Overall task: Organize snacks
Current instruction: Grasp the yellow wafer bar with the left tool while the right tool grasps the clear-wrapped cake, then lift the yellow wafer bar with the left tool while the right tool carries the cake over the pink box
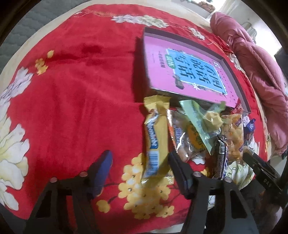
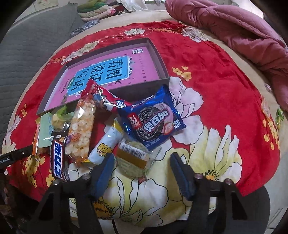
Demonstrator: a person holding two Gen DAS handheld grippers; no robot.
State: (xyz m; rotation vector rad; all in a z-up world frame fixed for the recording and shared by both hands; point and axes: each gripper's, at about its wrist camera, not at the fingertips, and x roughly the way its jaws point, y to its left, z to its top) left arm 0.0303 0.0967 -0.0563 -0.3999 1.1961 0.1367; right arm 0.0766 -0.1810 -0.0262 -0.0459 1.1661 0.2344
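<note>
A shallow grey box (image 1: 234,72) with a pink book (image 1: 189,68) inside lies on the red flowered cloth; it also shows in the right wrist view (image 2: 162,59). Several snack packets lie heaped at its near edge. My left gripper (image 1: 140,158) is open, its fingers either side of a yellow wafer bar (image 1: 155,136). My right gripper (image 2: 142,160) is open around a clear-wrapped pale cake (image 2: 133,158). A blue cookie pack (image 2: 153,118), a popcorn bar (image 2: 81,129) and a dark chocolate bar (image 2: 58,160) lie beside it.
A pink quilt (image 2: 234,21) is bunched at the far right of the bed. The red cloth (image 1: 72,90) stretches bare to the left. Folded clothes (image 2: 97,9) lie at the back. The other gripper's finger (image 1: 259,163) shows at the right edge.
</note>
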